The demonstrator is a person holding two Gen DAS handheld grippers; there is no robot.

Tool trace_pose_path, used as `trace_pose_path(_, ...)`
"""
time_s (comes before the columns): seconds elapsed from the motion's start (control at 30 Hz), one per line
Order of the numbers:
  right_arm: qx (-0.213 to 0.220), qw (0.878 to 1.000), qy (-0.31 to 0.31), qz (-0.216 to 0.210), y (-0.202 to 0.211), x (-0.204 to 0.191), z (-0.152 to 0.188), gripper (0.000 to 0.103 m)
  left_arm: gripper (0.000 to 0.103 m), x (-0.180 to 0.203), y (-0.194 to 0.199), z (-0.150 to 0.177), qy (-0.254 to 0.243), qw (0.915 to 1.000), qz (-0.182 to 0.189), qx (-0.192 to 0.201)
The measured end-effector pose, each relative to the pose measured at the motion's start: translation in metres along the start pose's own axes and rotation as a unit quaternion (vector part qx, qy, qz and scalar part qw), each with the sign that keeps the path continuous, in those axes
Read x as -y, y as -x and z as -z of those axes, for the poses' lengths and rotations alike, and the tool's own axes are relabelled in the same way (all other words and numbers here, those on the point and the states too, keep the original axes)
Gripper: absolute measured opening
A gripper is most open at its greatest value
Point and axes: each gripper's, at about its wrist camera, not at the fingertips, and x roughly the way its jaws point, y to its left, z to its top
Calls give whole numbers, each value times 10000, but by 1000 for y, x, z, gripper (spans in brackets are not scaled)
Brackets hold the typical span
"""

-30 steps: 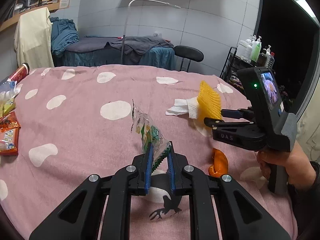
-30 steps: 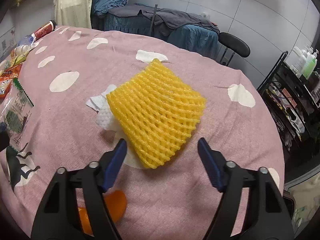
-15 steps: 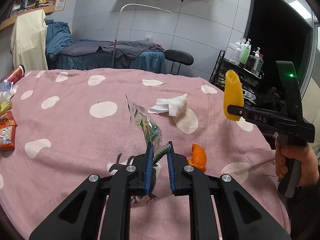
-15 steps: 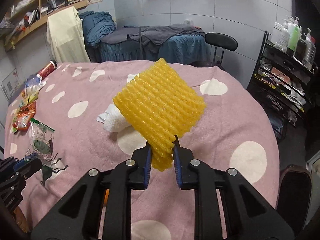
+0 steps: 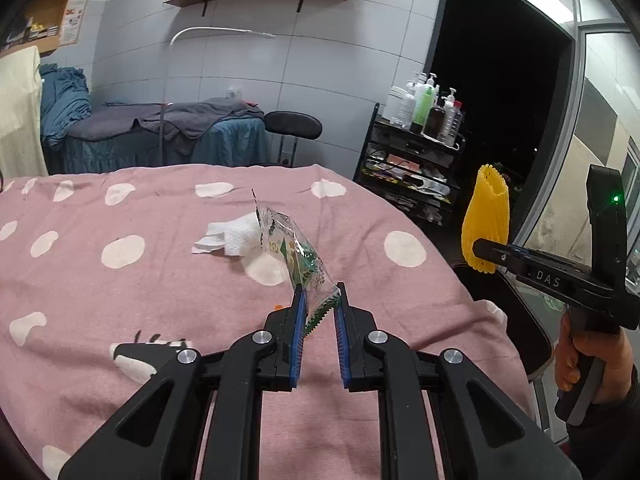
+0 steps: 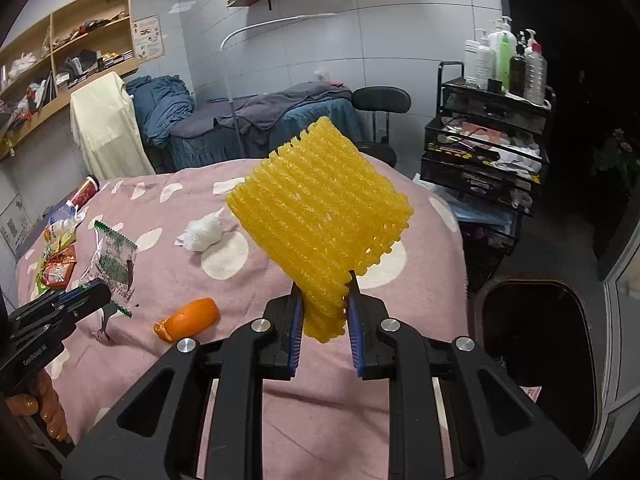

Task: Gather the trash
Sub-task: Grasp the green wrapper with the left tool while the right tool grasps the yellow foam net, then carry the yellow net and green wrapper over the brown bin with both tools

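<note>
Carrying is the step in hand: both grippers bear a piece of trash lifted clear of the pink spotted tablecloth [image 6: 168, 280], and neither piece is yet disposed of. At far left in the right wrist view, snack packets [image 6: 58, 256] and a red can [image 6: 83, 192] lie near the table edge, uncollected. Next, the left gripper [image 5: 320, 300] has its jaws clamped on the lower corner of a clear green-printed wrapper [image 5: 294, 252], which stands up from the pads, above the cloth. An orange peel [image 6: 188, 318] lies on the cloth just beside the left gripper, and a crumpled white tissue [image 6: 202, 232] rests further in; both remain to be picked up. The right gripper [image 6: 324, 300] has just been closing, and its jaws now pinch the lower end of a yellow foam fruit net [image 6: 320, 208], held upright beyond the table's right edge. To the right and below sits a dark bin [image 6: 536, 344] on the floor, close against the table; its interior reads black, so its contents cannot be told. Judged from this, the next move calls for bringing each gripper over the bin's mouth and parting the jaws there; the net is light and springy and may cling to the pads. A black trolley [image 6: 480, 152] of bottles stands behind, not involved.
</note>
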Motion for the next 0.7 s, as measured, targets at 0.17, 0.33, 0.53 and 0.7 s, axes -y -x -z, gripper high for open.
trace_pose_path(0.17, 91, 9992, -263, 277, 22, 34, 14, 21, 14, 27, -9, -1, -216, 9993, 288, -44)
trace_pose_path(0.33, 201, 9962, -583, 610, 43, 71, 30, 21, 14, 54, -18, -1, -407, 9975, 578, -83)
trace_pose_path(0.53, 170, 9891, -997, 1074, 59, 115, 50, 21, 14, 81, -28, 0, -613, 9939, 898, -179)
trace_pose_path(0.7, 14, 9813, -1346, 1378, 61, 150, 67, 21, 14, 103, -38, 1, -765, 9903, 1127, -289)
